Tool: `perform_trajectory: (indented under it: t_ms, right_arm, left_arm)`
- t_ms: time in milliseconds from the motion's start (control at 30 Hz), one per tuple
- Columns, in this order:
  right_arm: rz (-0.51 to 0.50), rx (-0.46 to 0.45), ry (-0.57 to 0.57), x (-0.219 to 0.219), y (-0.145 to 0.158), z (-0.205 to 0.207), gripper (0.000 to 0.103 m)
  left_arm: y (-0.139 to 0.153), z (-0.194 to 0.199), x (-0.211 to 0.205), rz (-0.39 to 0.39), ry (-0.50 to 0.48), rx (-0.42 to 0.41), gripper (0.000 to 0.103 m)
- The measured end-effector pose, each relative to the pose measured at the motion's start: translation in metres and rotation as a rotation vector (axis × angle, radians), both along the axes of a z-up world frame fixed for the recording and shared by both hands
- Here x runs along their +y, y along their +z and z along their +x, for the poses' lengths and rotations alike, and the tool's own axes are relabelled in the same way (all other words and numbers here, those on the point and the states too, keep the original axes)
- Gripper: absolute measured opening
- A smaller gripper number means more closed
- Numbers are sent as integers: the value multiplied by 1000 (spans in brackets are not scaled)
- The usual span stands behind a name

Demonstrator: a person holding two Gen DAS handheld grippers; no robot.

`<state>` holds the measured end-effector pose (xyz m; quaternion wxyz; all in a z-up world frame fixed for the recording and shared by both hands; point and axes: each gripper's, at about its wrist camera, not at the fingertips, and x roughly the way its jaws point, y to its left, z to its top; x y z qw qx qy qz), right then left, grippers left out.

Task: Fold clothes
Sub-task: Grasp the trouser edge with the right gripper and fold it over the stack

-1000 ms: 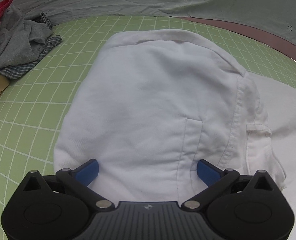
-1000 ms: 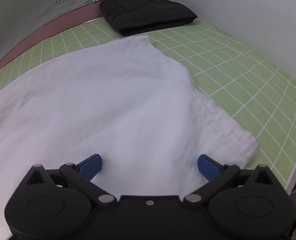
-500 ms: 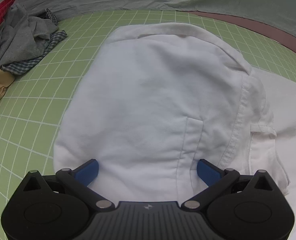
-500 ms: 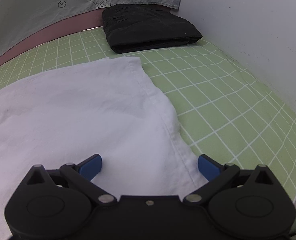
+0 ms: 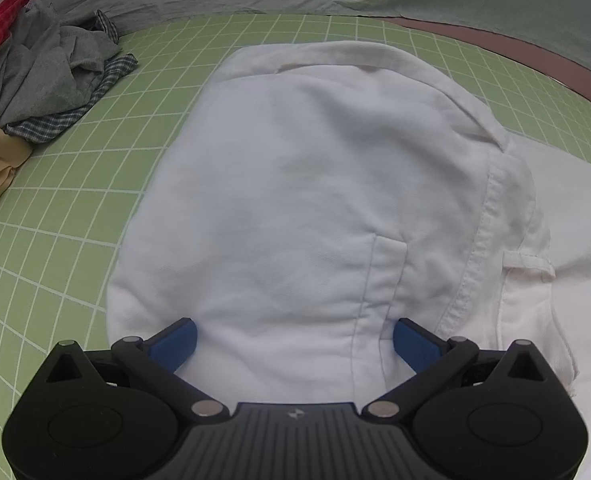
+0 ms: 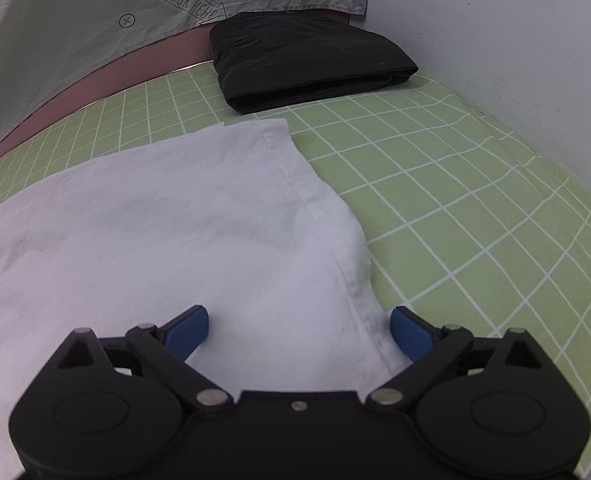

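Note:
A white pair of shorts (image 5: 307, 200) lies on the green grid mat (image 5: 55, 208), waistband end folded, with a back pocket and belt loop showing. My left gripper (image 5: 294, 342) is open, its blue fingers (image 5: 173, 342) straddling the near edge of the cloth. In the right wrist view the same white garment (image 6: 155, 240) spreads left, its hemmed edge running down the middle. My right gripper (image 6: 298, 334) is open over the near hem, with cloth between the fingers (image 6: 409, 338).
A heap of unfolded clothes (image 5: 35, 80), grey, plaid, red and tan, sits at the mat's far left. A folded black garment (image 6: 311, 60) lies at the back right near a white wall (image 6: 515, 40). Grey cloth (image 6: 95, 20) hangs behind the mat.
The right gripper has swung right, so the black garment looks nearer and more mat shows beside the hem. The left gripper has shifted slightly back. Both stay open.

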<state>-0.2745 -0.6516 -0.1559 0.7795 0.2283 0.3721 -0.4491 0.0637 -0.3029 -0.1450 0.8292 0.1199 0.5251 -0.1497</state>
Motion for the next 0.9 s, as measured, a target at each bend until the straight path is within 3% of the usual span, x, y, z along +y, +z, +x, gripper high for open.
perform_trajectory:
  t_ms: [267,400,567,900]
  right_arm:
    - [6,-13,90,12,10,10,35]
    - [12,-4,83,17,12,14,29]
    - [56,-64,31,11,12,6,27]
    - [85,-87,-16,11,17,8,26]
  left_arm:
    - [-3,1,2,-4,19,2,103]
    - [-1,1,-2,15,47,17,103]
    - [9,-4,-1,16,83,13,103]
    - [50,-30,25,37,127,-57,103]
